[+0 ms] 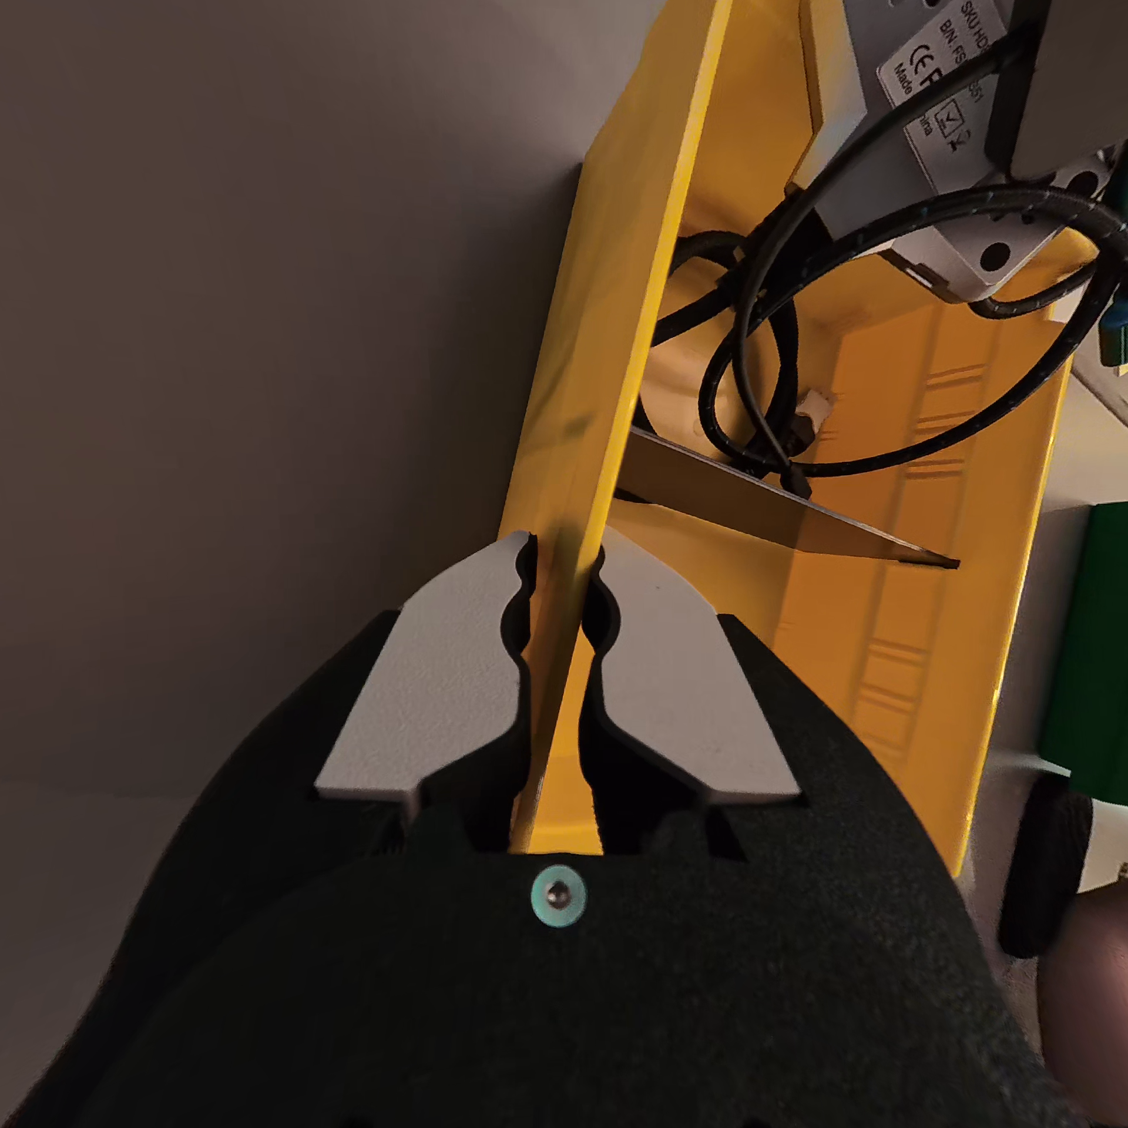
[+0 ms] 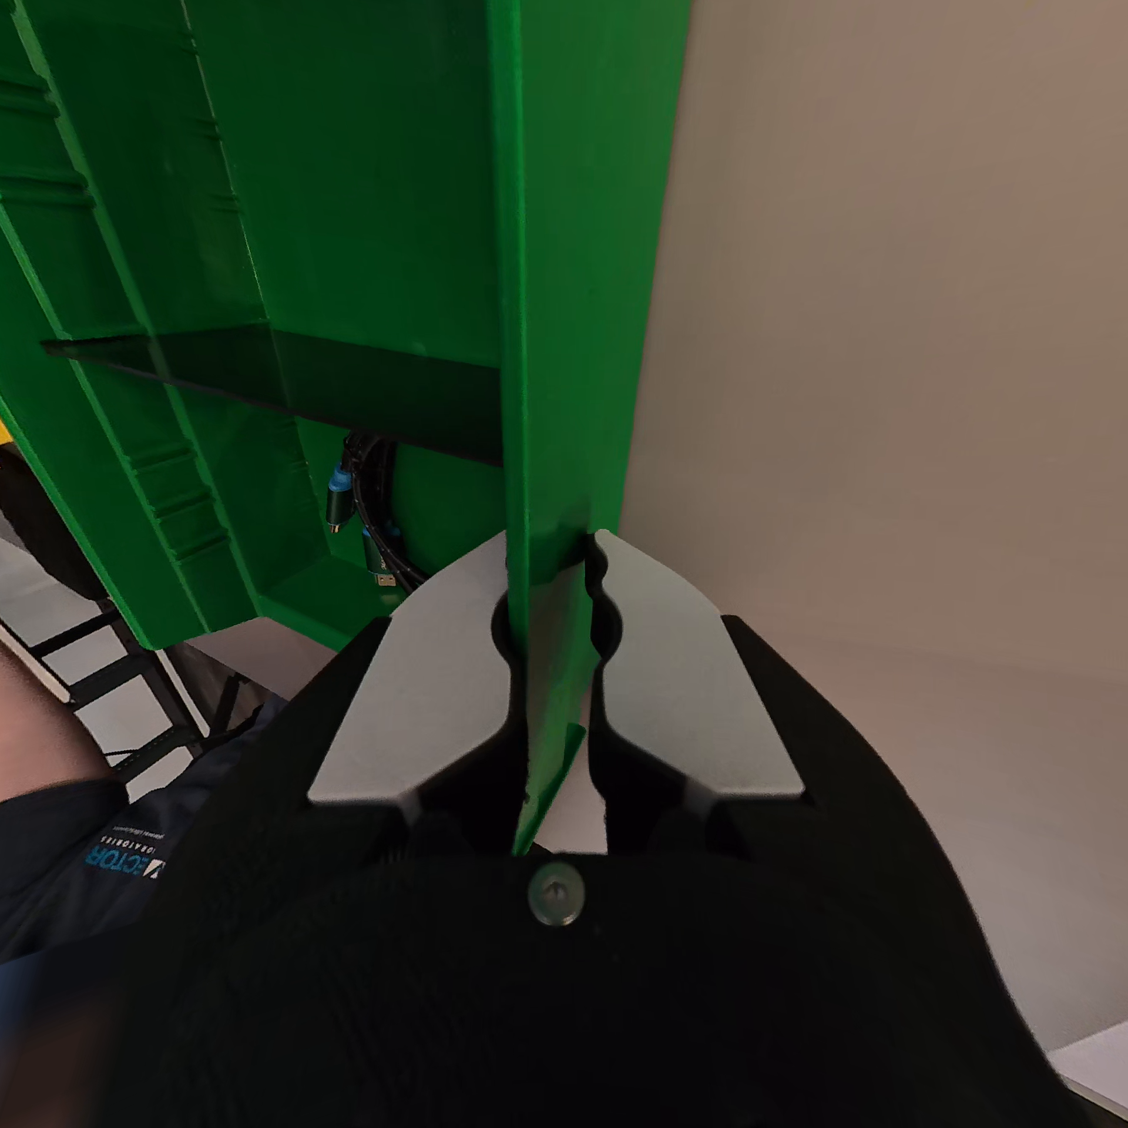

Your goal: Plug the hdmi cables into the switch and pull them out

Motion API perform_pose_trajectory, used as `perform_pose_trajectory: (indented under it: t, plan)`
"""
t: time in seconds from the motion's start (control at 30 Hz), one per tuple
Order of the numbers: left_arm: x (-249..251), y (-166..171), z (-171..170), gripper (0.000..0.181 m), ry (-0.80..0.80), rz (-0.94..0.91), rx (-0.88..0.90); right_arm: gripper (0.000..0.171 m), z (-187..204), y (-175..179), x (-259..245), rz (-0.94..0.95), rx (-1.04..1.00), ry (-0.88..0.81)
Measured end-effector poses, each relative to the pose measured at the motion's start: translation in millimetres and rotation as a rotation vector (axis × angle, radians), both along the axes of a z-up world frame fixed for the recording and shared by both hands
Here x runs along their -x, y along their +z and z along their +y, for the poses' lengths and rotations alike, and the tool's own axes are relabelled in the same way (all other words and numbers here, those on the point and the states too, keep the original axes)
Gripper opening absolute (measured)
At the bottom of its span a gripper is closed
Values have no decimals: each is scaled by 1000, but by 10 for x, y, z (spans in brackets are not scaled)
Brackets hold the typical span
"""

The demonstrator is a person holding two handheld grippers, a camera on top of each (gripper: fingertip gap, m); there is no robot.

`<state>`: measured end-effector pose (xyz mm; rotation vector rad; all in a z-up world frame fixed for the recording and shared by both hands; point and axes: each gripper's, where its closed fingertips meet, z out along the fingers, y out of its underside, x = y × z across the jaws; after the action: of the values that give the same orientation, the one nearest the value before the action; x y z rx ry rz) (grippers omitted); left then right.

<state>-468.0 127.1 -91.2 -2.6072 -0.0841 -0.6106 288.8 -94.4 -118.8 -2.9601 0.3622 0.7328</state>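
My left gripper (image 1: 564,549) is shut on the side wall of a yellow bin (image 1: 616,342). Inside that bin lie a grey HDMI switch (image 1: 952,183) with a label and coiled black cables (image 1: 757,366) behind a dark divider (image 1: 763,506). My right gripper (image 2: 549,543) is shut on the side wall of a green bin (image 2: 549,244). In the green bin's lower compartment lies a coiled black HDMI cable (image 2: 378,513) with blue-collared plugs, under a dark divider (image 2: 305,378).
A plain beige surface (image 1: 244,305) fills the left of the left wrist view and the right of the right wrist view (image 2: 885,427). The green bin's edge (image 1: 1092,641) shows right of the yellow bin. A person's arm and dark sleeve (image 2: 61,824) are at the lower left. Across from one pair of fingers to the other is roughly 80 cm.
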Motion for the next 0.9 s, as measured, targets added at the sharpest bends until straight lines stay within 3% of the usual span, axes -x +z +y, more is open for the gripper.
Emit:
perform_pose_trajectory:
  t: [0.37, 0.53, 0.73, 0.9]
  plan:
    - [26, 7, 21, 11, -15, 27, -26, 18, 45, 3, -80, -36, -40, 3]
    - [13, 313, 77, 15, -16, -57, -211, 20, 99, 152, -118, -8, -123, -50]
    - [9, 977, 24, 21, -67, -118, -480, 20, 180, 787, -276, -62, -407, -164]
    - [-97, 1500, -126, 22, -167, 17, -716, 20, 281, 1671, -354, -181, -833, -205]
